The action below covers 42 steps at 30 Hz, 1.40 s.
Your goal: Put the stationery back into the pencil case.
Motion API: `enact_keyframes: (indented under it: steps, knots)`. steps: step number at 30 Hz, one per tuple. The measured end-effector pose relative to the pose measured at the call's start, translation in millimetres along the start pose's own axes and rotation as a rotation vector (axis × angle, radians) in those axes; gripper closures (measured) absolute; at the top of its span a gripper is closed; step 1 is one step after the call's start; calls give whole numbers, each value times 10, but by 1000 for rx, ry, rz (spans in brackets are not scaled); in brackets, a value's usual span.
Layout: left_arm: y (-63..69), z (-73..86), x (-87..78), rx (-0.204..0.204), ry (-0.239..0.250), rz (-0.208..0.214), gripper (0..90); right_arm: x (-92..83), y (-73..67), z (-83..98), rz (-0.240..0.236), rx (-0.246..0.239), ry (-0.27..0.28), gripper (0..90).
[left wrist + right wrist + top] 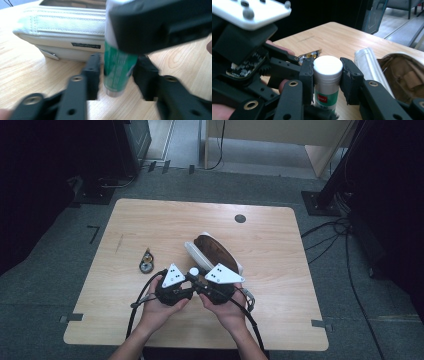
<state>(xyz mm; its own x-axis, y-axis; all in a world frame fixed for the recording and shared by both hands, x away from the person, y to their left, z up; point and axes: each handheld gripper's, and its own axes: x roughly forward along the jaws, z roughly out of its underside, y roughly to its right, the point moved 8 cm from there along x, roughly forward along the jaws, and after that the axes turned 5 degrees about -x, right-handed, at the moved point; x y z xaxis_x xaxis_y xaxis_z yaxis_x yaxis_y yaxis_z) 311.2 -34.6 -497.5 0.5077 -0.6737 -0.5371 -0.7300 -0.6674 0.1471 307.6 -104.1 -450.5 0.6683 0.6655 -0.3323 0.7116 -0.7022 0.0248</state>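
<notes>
A glue stick with a white cap and green label stands upright on the wooden table, between my two hand-held grippers. In the right gripper view, my right gripper is shut on the glue stick's white cap, a pad pressing on each side. In the left gripper view, my left gripper is open, its jaws flanking the green lower body of the glue stick with a slight gap. From above, the left gripper and right gripper meet nose to nose.
An open cream pencil pouch with a brown lining lies just behind the grippers. A small brass-coloured object sits to the left on the table. A dark grommet is at the far side. Cables run across the floor at right.
</notes>
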Motion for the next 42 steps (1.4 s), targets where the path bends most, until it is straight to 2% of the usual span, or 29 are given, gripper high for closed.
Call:
enact_keyframes:
  steps: [1, 3, 6, 7, 11, 16, 19, 23, 24, 25, 26, 27, 28, 30, 31, 35, 36, 37, 39, 40, 42]
  knots:
    - [0, 13, -14, 13, -2, -8, 424, -28, 34, -23, 6, 10, 15, 660]
    - [-15, 20, -28, 13, 2, -26, 369, -61, 64, -47, 10, 18, 26, 660]
    - [-30, 25, -44, 7, 7, -32, 325, -92, 96, -74, 17, 22, 38, 659]
    - [-39, 34, -56, 10, 10, -41, 279, -127, 122, -106, 25, 27, 51, 659]
    - [-50, 66, -74, 13, 0, -50, 187, -187, 178, -171, 38, 34, 70, 659]
    - [-78, 116, -93, 6, -7, -57, 130, -272, 267, -269, 61, 37, 100, 659]
    - [-137, 172, -110, -12, -14, -81, 90, -315, 305, -309, 69, 40, 112, 659]
    - [-296, 297, -177, -41, -31, -118, 49, -437, 446, -390, 106, 44, 139, 659]
    - [-296, 297, -177, -41, -31, -118, 37, -437, 446, -390, 106, 44, 139, 659]
    - [-373, 356, -213, -56, -34, -136, 33, -482, 508, -402, 123, 48, 143, 659]
    - [-373, 356, -213, -56, -34, -136, 28, -482, 508, -402, 123, 48, 143, 659]
    - [-450, 415, -255, -68, -38, -154, 19, -522, 569, -408, 138, 49, 147, 659]
    - [-450, 415, -255, -68, -38, -154, 19, -541, 599, -407, 148, 51, 148, 659]
    - [-551, 503, -324, -82, -43, -168, 0, -570, 651, -397, 164, 55, 146, 659]
    - [-551, 503, -324, -82, -43, -168, 0, -579, 674, -388, 171, 59, 145, 659]
    - [-737, 640, -443, -126, -52, -206, 0, -593, 765, -327, 194, 66, 133, 659]
    - [-737, 640, -443, -126, -52, -206, 0, -591, 785, -303, 202, 67, 126, 659]
    - [-817, 695, -493, -134, -57, -232, 0, -584, 808, -279, 211, 63, 121, 659]
    - [-860, 724, -517, -138, -61, -247, 0, -574, 843, -227, 220, 68, 109, 659]
    - [-945, 788, -576, -152, -69, -270, 0, -570, 858, -197, 225, 72, 100, 659]
    - [-1031, 857, -640, -164, -77, -298, 0, -558, 895, -140, 233, 74, 88, 659]
